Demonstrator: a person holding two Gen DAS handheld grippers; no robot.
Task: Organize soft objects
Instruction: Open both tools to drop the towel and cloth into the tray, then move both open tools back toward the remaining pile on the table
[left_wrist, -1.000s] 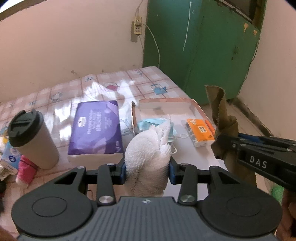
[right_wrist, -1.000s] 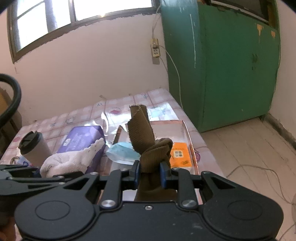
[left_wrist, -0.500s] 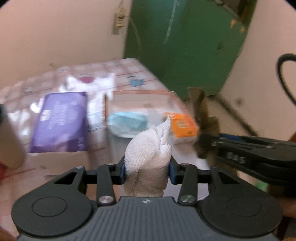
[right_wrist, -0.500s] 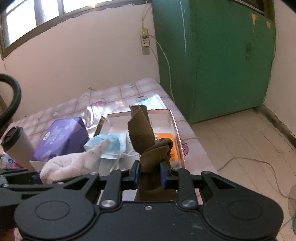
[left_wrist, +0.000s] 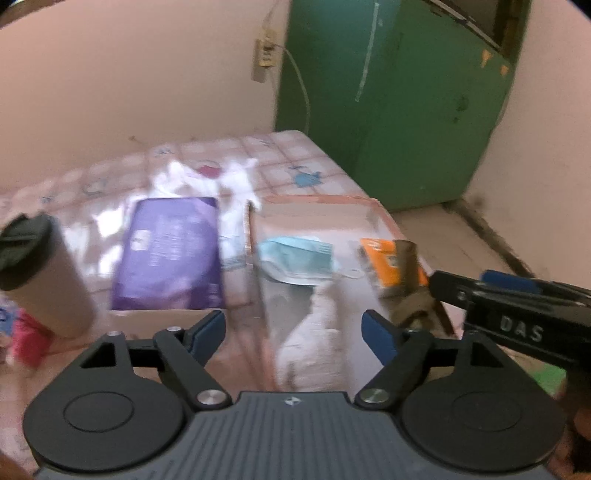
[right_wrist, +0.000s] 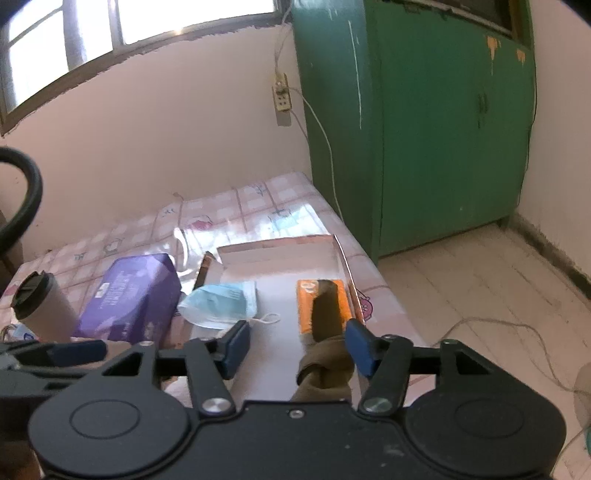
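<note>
Soft cloths sit between your spread jaws, gripped by neither. Your tray (right_wrist: 334, 242) lies at the right end of the checked tabletop (right_wrist: 258, 206), its right rim near the table edge, bare floor beyond. Your left gripper (left_wrist: 293, 330) has just been opening; the blurred white towel (left_wrist: 314, 339) lies between the pads, untouched. Your right gripper (right_wrist: 297, 349) has just been opening too; the brown cloth (right_wrist: 325, 332) lies against its right pad over the orange tissue pack (right_wrist: 306, 295). The blue face mask (right_wrist: 219, 302) takes the tray's left side.
</note>
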